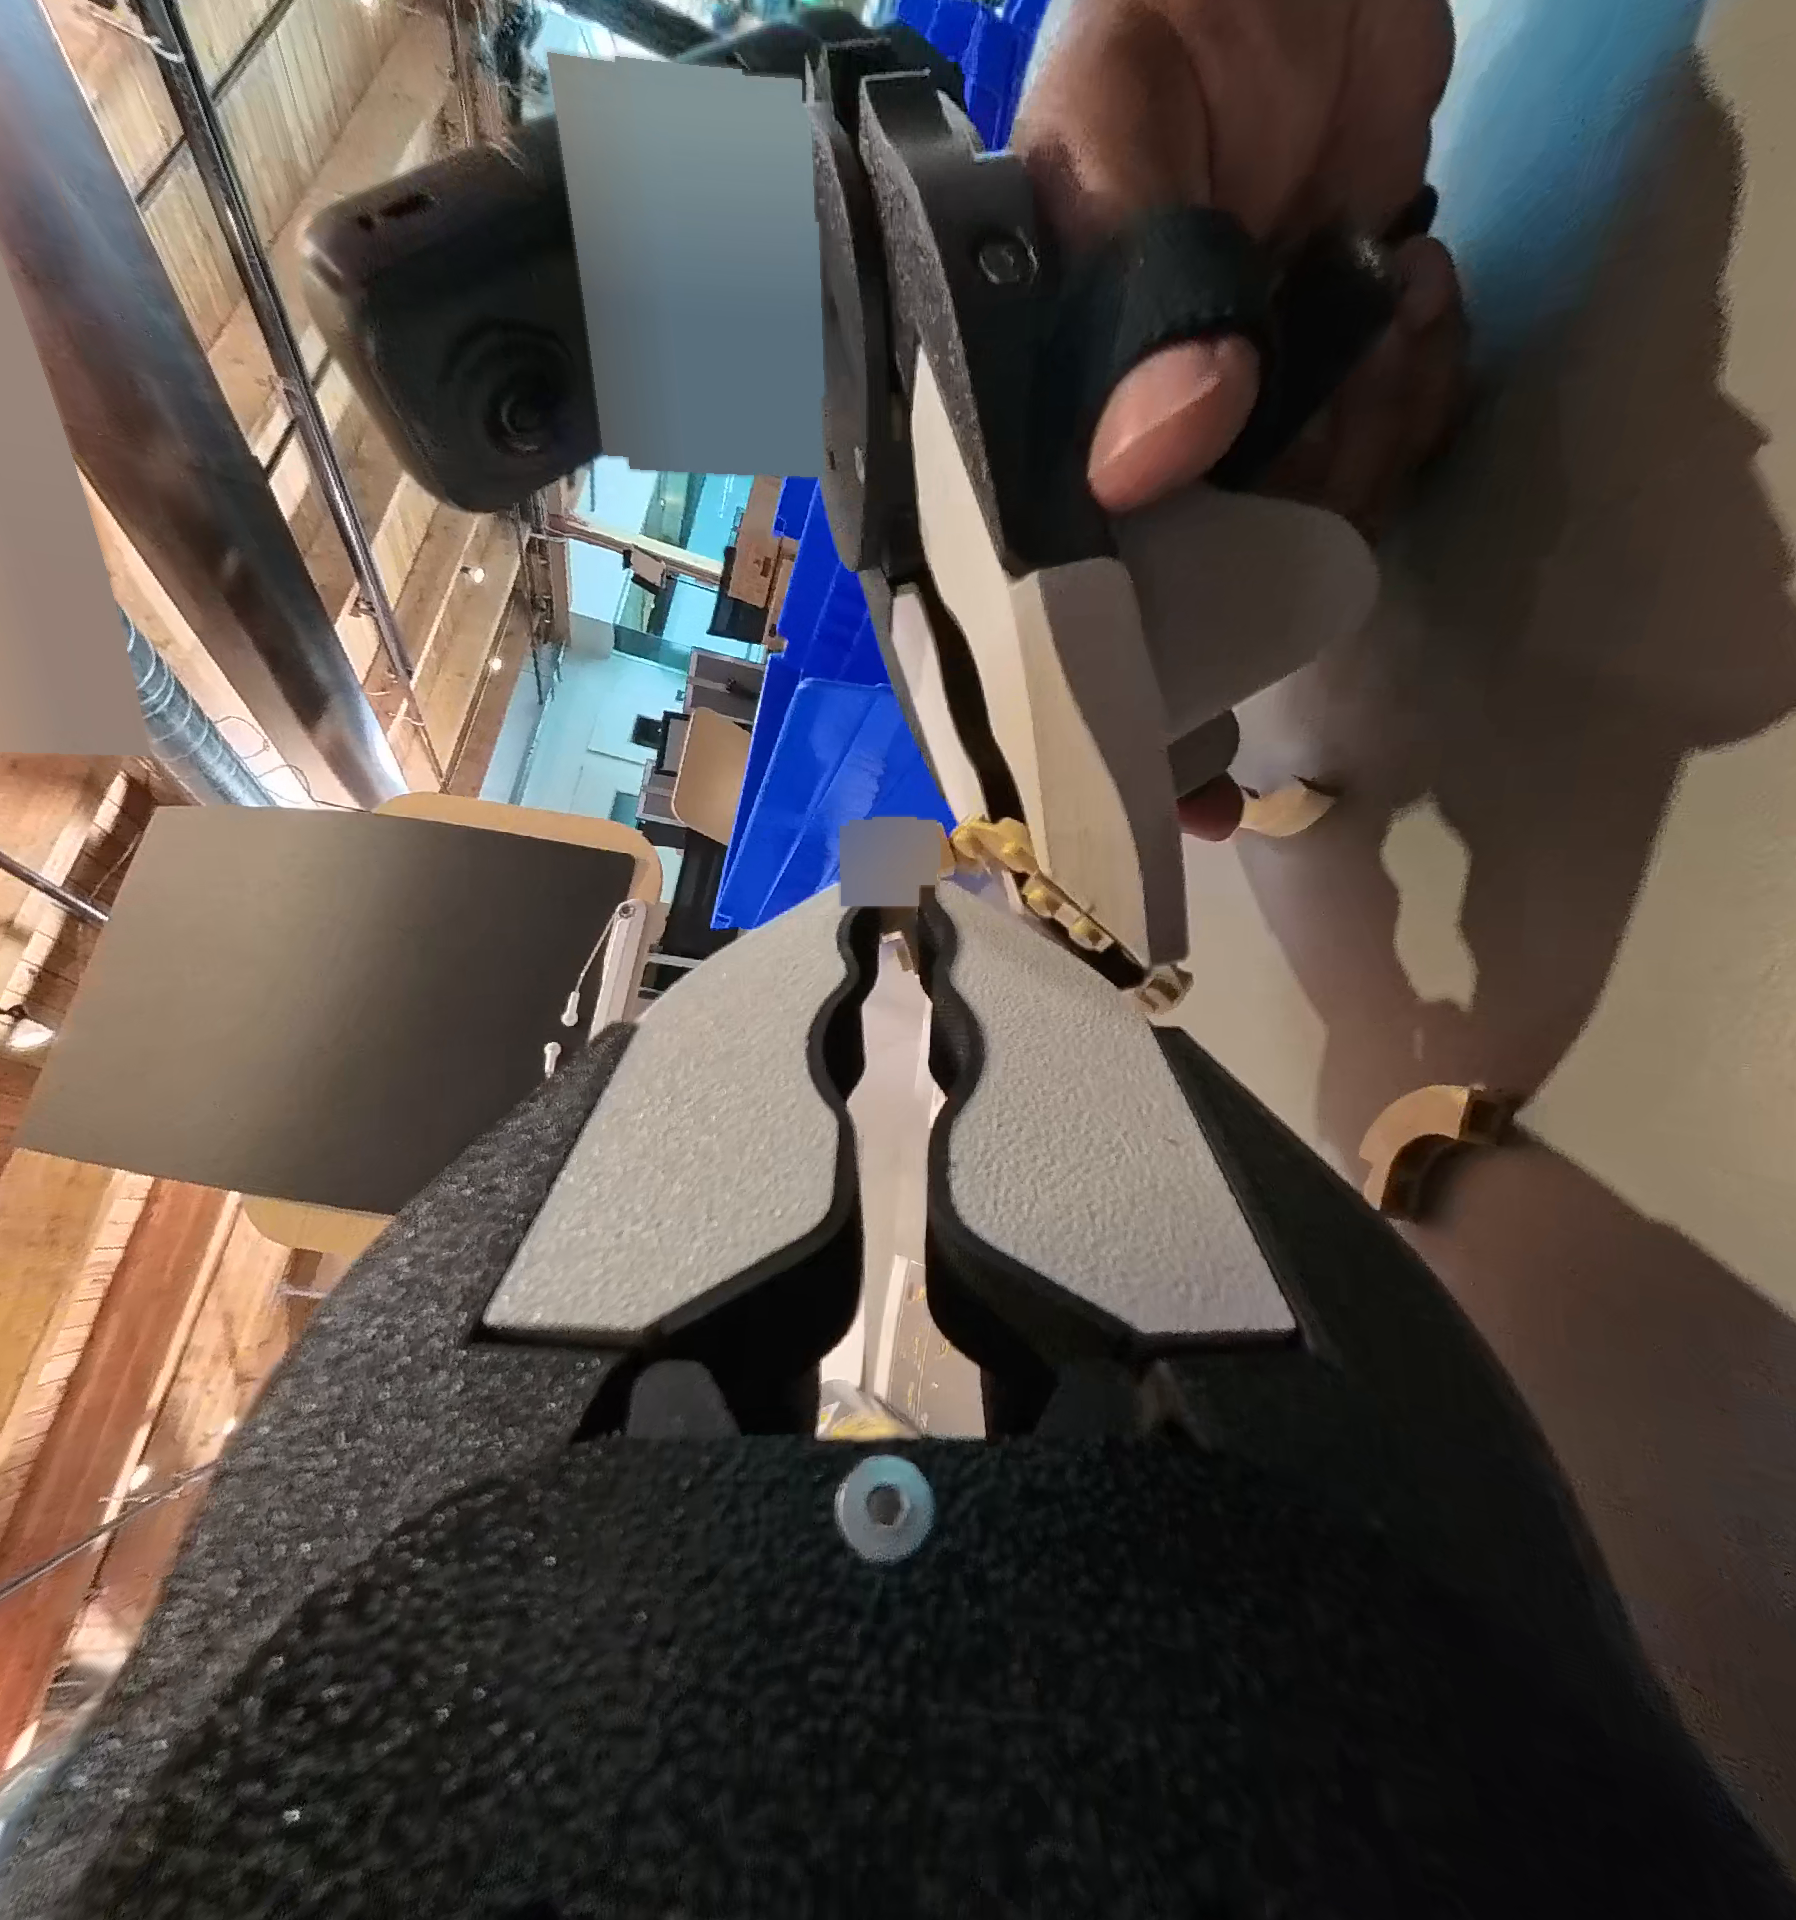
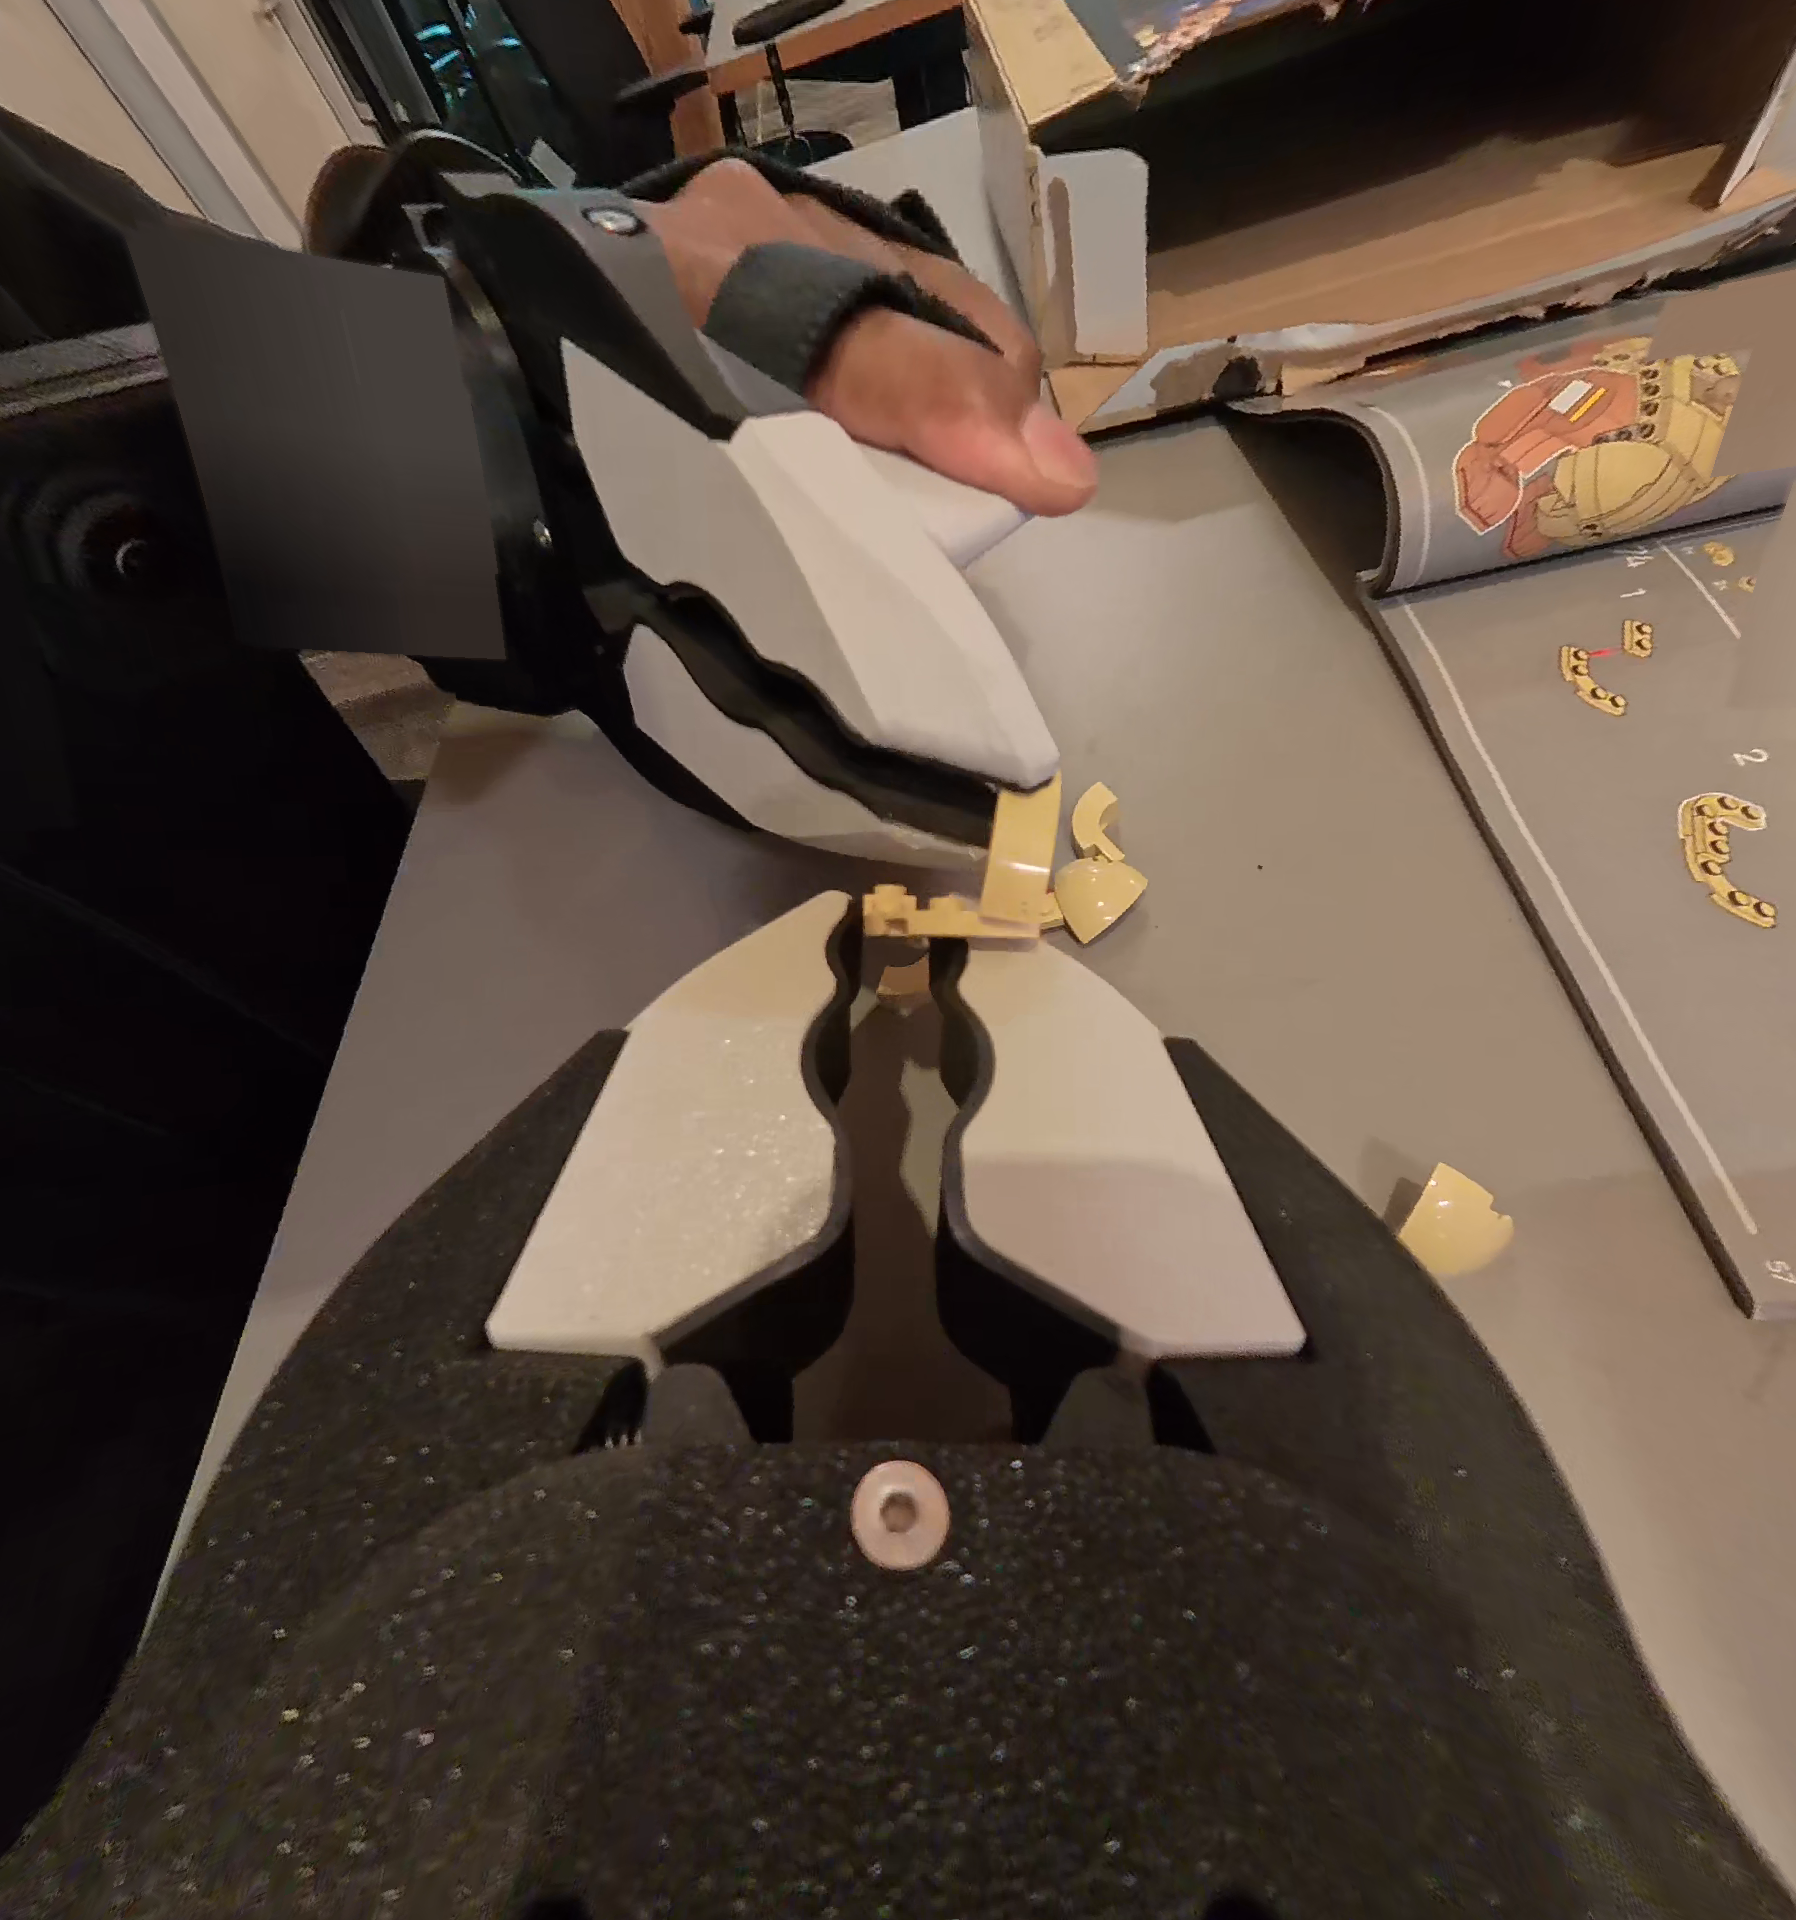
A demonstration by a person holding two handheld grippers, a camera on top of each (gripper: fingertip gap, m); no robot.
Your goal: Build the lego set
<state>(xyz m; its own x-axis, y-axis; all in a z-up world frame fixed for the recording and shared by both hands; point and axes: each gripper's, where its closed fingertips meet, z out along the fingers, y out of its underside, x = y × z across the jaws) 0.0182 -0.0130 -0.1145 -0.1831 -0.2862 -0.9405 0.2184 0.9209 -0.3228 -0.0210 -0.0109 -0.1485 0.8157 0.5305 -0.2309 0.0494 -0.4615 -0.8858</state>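
In the right wrist view my right gripper [image 2: 899, 935] is shut on a tan studded plate [image 2: 925, 916] and holds it above the grey table [image 2: 1237, 727]. My left gripper [image 2: 1008, 821] comes in from the upper left, shut on a tan curved piece [image 2: 1024, 852]. The lower end of that piece rests on the plate's right end. In the left wrist view my left gripper [image 1: 894, 925] has its fingers nearly together, and what they hold is mostly hidden. The right gripper [image 1: 1162, 971] shows there with the studded plate [image 1: 1060, 904] along its fingers.
Loose tan pieces lie on the table: a dome [image 2: 1102, 899], a small arch [image 2: 1096, 816], another dome [image 2: 1455, 1231] and an arch [image 1: 1434, 1143]. An open instruction booklet [image 2: 1600, 831] lies at the right, with a torn cardboard box [image 2: 1393, 208] behind it. Blue bins [image 1: 821, 748] stand farther off. The tips of one gripper are about 5 cm away from the tips of the other.
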